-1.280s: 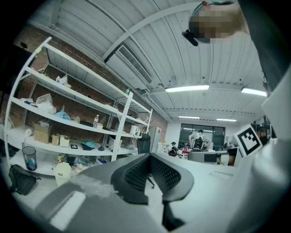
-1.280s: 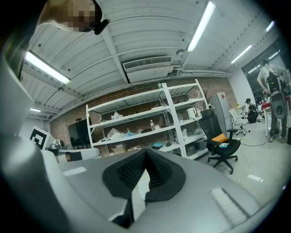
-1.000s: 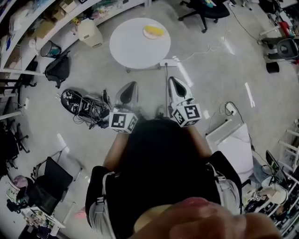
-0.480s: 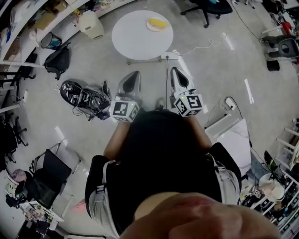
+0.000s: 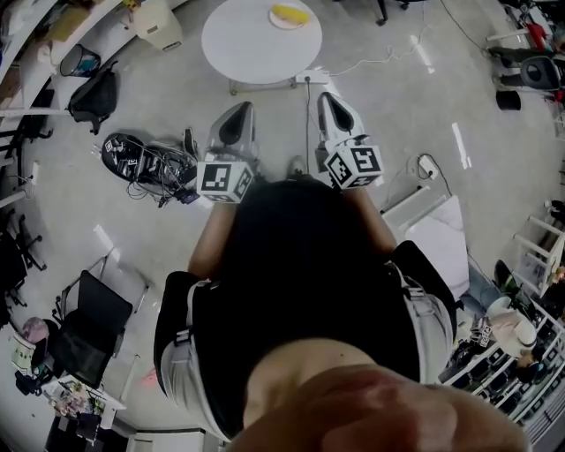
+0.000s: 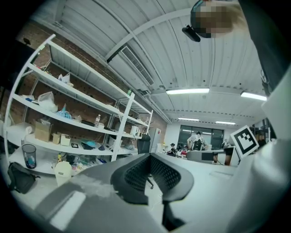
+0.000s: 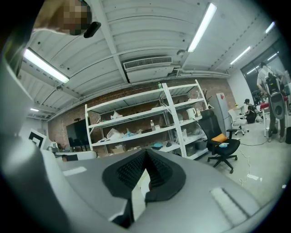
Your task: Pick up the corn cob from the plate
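You are holding the left gripper (image 5: 236, 121) and right gripper (image 5: 332, 111) with jaws together, empty, while the corn cob (image 5: 290, 13) is lying on the plate (image 5: 274, 23) on the round table (image 5: 247, 53) ahead.

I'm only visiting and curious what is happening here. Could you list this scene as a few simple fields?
Corn cob: lies on a plate, untouched
Plate: on the round white table
Left gripper: shut, empty, short of the table
Right gripper: shut, empty, short of the table
Floor: tangle of cables to the person's left
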The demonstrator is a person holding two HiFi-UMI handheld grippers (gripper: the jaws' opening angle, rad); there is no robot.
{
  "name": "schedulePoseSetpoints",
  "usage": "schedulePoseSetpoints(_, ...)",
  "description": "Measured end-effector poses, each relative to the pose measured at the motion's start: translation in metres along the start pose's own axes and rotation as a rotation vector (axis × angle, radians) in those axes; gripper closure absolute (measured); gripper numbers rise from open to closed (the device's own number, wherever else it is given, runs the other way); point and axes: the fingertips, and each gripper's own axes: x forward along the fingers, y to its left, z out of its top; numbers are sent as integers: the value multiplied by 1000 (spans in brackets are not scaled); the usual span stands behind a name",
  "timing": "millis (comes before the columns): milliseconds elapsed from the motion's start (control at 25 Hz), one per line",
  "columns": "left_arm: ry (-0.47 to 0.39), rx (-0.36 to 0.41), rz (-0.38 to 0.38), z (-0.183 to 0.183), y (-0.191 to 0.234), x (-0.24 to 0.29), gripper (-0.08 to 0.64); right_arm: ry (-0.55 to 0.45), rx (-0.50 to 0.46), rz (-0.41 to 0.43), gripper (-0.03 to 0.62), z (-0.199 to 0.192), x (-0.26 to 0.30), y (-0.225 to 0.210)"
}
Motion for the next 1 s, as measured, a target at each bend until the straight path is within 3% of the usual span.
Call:
schedulePoseSetpoints(520,-25,-24,-45,6,21,-23,558,-50,8,-47,586,0,13,32)
schedulePoseSetpoints(1000,-40,-21,-15,14,30,30,558,-42,32,-15,586,8,57,-4)
